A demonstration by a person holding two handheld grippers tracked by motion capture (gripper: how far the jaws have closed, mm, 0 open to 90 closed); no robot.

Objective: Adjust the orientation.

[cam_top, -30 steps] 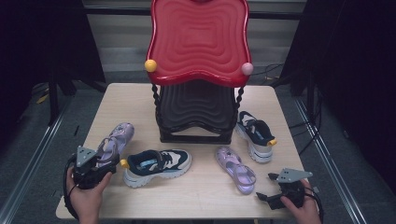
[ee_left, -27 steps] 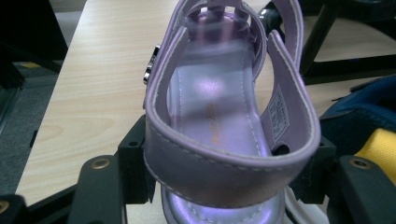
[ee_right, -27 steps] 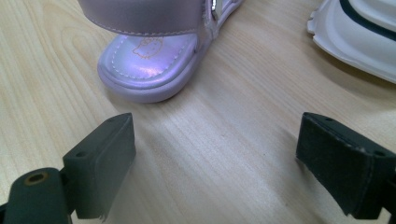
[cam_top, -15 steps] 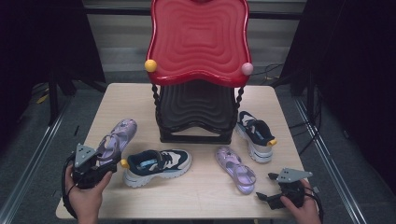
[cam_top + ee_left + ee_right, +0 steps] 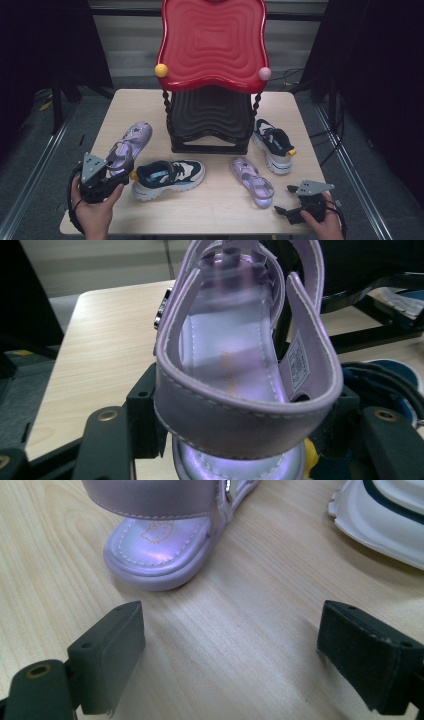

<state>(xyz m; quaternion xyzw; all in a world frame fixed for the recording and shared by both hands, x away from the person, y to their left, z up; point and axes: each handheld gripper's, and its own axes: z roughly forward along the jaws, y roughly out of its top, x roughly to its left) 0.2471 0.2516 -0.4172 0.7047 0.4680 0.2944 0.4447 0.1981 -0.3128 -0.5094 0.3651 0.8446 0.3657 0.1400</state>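
A lilac sandal lies at the table's left. My left gripper is shut on its heel. In the left gripper view the black jaws stand against both sides of the sandal's heel, with the heel strap between them, and my left gripper holds the shoe a little off the wood. Near the front right corner my right gripper is open. In the right gripper view the right gripper has bare wood between its jaws. The second lilac sandal lies just ahead of it.
A two-tier shoe rack, red shelf over a black one, stands at the back middle of the wooden table. A navy and white sneaker lies beside the held sandal. Its mate and the second sandal lie on the right.
The left gripper has risen slightly with the sandal in its jaws, and the sandal's toe has shifted toward the rack. The right gripper has stayed put.
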